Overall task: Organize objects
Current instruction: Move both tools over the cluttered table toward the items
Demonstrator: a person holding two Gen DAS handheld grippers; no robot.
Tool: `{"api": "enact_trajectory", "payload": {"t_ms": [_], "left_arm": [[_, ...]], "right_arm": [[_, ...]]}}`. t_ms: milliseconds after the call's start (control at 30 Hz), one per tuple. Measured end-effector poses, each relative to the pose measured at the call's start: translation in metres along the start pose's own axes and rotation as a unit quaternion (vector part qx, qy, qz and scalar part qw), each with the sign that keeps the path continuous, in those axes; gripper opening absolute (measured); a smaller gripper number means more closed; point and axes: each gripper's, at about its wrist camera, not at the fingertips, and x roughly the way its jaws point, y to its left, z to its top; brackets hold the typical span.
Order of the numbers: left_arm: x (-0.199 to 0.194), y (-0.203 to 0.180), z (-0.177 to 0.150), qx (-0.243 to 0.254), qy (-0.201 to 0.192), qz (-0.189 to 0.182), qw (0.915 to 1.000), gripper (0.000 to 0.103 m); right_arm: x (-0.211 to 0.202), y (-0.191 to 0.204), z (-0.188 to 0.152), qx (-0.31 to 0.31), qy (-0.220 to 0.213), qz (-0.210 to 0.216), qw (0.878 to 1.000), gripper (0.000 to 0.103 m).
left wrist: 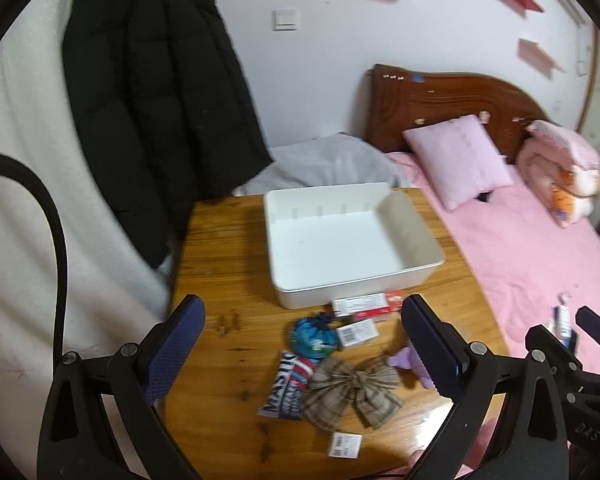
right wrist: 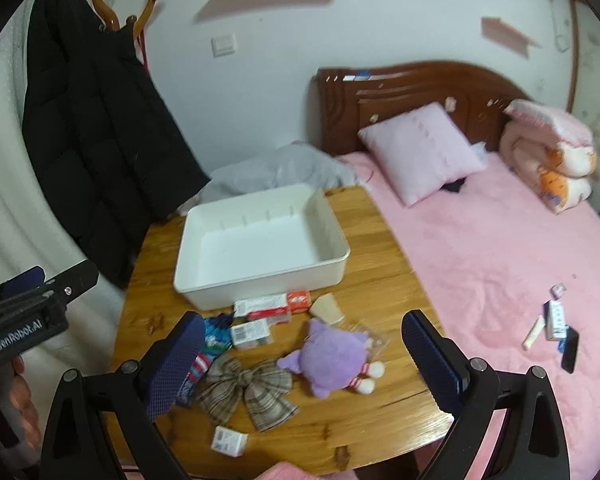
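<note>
Both grippers, left (left wrist: 302, 344) and right (right wrist: 302, 356), are held wide open and empty before the white tray (right wrist: 260, 282). The purple plush toy (right wrist: 328, 360), lying in front of the tray, is judged soft and light, best pinched across its body.

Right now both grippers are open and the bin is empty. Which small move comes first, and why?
Probably lower the right gripper onto the purple plush toy. It lies between the open fingers on the table, clear of the plaid bow and boxes. The white bin behind it holds nothing. The left gripper is open too.
</note>
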Motion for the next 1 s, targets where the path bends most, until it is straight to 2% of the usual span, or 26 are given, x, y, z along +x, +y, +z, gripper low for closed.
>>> {"api": "enact_trajectory", "payload": {"t_ms": [100, 233, 400, 533, 667, 833, 1000], "left_arm": [[0.003, 0.000, -0.002, 0.014, 0.000, -0.003, 0.9999, 0.099], [0.006, -0.002, -0.002, 0.044, 0.009, 0.010, 0.9989, 0.099], [0.011, 0.001, -0.005, 0.037, 0.027, 0.012, 0.9989, 0.099], [0.017, 0.002, -0.007, 0.019, 0.048, 0.017, 0.9985, 0.099], [0.021, -0.001, -0.008, -0.003, 0.063, 0.026, 0.9977, 0.099], [0.023, -0.009, -0.006, -0.027, 0.076, 0.043, 0.9958, 0.099], [0.036, -0.016, -0.011, -0.072, 0.119, 0.059, 0.9885, 0.099]], "right_arm": [[-0.004, -0.005, -0.005, -0.001, -0.010, -0.024, 1.000, 0.100], [-0.006, -0.017, -0.009, 0.044, -0.006, 0.000, 0.999, 0.100], [-0.011, -0.028, -0.006, 0.063, -0.031, 0.013, 0.997, 0.100], [-0.014, -0.032, 0.000, 0.049, -0.043, 0.033, 0.997, 0.100], [0.002, -0.042, 0.007, 0.066, 0.001, 0.103, 0.993, 0.100], [0.014, -0.050, 0.016, 0.039, 0.024, 0.120, 0.992, 0.100], [0.017, -0.063, 0.030, -0.007, 0.018, 0.142, 0.990, 0.100]]}}
